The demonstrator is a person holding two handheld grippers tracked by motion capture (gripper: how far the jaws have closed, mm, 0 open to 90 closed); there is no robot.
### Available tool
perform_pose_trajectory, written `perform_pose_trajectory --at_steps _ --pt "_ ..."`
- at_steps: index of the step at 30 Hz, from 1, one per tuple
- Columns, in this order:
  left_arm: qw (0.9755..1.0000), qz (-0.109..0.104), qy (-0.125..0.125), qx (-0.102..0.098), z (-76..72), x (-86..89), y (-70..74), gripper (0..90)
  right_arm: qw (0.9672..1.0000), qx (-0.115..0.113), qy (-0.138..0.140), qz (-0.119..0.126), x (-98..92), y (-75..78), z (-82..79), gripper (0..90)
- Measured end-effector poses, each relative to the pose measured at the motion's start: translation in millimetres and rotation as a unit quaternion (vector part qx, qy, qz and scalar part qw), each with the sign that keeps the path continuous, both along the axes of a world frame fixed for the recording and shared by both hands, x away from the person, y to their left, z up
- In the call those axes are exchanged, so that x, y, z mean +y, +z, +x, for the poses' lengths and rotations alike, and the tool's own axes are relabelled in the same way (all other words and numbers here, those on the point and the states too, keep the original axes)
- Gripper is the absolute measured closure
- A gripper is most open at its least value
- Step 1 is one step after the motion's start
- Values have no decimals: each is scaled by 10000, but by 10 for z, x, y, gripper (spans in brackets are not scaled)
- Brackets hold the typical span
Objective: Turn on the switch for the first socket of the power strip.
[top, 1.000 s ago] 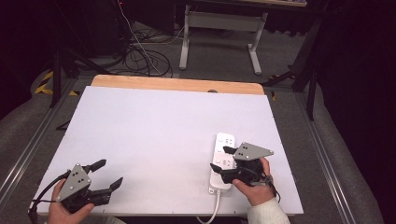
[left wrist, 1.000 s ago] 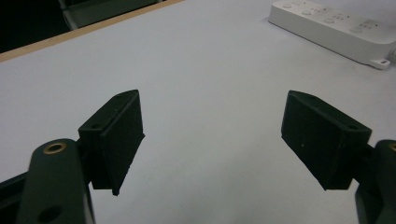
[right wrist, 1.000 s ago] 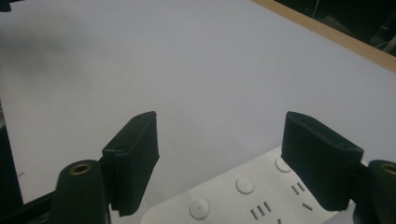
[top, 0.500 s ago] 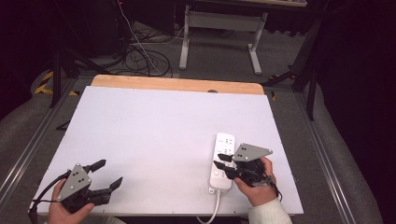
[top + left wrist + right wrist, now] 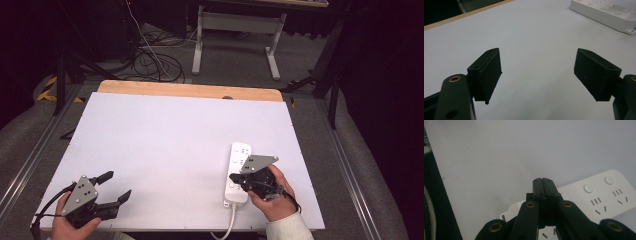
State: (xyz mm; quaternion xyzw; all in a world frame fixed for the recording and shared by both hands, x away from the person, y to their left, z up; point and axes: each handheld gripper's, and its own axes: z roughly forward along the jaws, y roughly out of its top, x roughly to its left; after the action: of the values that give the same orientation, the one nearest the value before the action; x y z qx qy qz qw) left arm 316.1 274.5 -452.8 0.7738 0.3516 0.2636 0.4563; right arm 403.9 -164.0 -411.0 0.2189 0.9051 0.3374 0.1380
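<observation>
With no goal evident, the right gripper (image 5: 235, 179), jaws closed empty, hovered over the power strip (image 5: 240, 160) while the left gripper (image 5: 116, 187) waited wide open.

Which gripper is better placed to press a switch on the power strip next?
Right. The right gripper, jaws shut, sits directly over the power strip near its cord end. The left gripper, jaws open, is at the table's near-left corner, well apart.

Bright bench, dark surroundings.
Even overhead light washes the white bench (image 5: 165, 140) pale; the room behind falls nearly black, and close-up jaws look soft.
</observation>
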Motion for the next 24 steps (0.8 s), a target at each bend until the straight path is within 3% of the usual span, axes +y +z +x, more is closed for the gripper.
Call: perform_pose_trajectory --at_steps 7,14,24 --pt "10000 -8 18 0 -5 -4 0 230 9994 231 -93 -247 40 -82 45 900" --pt "10000 13 58 32 7 3 -8 230 9987 370 -280 -229 61 -147 76 900" --pt "10000 26 62 46 8 2 -10 230 9974 575 -336 -286 64 -232 121 900"
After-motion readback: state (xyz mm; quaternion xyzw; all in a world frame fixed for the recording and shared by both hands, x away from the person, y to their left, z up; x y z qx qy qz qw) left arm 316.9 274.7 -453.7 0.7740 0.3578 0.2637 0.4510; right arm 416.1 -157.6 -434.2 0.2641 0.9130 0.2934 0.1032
